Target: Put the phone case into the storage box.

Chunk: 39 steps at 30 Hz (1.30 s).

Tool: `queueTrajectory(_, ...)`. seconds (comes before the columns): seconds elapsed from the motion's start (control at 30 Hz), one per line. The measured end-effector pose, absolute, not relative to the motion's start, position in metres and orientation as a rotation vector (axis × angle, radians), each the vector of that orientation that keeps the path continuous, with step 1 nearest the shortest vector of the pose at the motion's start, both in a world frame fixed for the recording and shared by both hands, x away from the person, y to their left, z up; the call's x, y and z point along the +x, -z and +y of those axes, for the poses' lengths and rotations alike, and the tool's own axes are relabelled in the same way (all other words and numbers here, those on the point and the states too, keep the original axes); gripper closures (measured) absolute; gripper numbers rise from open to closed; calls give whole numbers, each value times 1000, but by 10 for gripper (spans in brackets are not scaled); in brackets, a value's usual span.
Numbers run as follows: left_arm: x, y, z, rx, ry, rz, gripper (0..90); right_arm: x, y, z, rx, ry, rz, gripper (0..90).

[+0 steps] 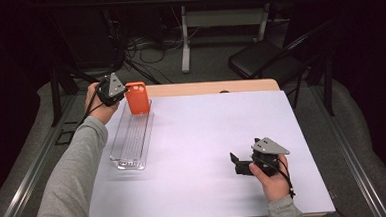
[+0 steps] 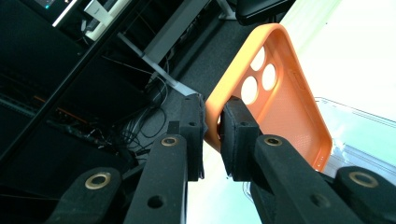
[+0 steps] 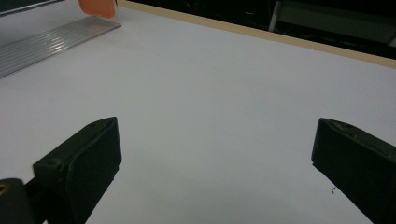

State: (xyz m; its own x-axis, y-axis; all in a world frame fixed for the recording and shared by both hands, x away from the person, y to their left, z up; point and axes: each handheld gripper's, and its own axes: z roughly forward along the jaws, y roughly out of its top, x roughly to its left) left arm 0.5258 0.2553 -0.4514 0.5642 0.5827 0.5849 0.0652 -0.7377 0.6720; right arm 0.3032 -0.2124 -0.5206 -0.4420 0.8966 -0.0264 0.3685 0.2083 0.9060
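An orange phone case (image 1: 137, 98) hangs upright over the far end of a clear ribbed tray (image 1: 131, 139) at the table's left. My left gripper (image 1: 121, 91) is shut on the case's left rim. In the left gripper view the two pads (image 2: 236, 135) pinch the rim of the case (image 2: 285, 107), whose inside and camera holes face the camera, with the tray (image 2: 359, 135) below. My right gripper (image 1: 237, 164) stands open near the front right of the table. Its jaws are wide apart over bare tabletop (image 3: 215, 154), nothing between them.
The white table top (image 1: 207, 138) has a wooden far edge (image 1: 210, 87). A black chair (image 1: 263, 59) and a desk frame with cables (image 1: 185, 44) stand beyond it. In the right gripper view the tray (image 3: 51, 39) and the case's lower end (image 3: 97, 7) lie far left.
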Motion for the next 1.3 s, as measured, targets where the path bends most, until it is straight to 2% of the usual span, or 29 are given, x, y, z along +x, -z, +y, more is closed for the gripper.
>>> queueTrajectory(0.8,530,459,249,2222,-1143,489,800,304,523,-211,1175,-1199,1925,14)
queueTrajectory(1.3,530,461,245,2271,-1235,429,797,304,524,-211,1172,-1198,1930,15)
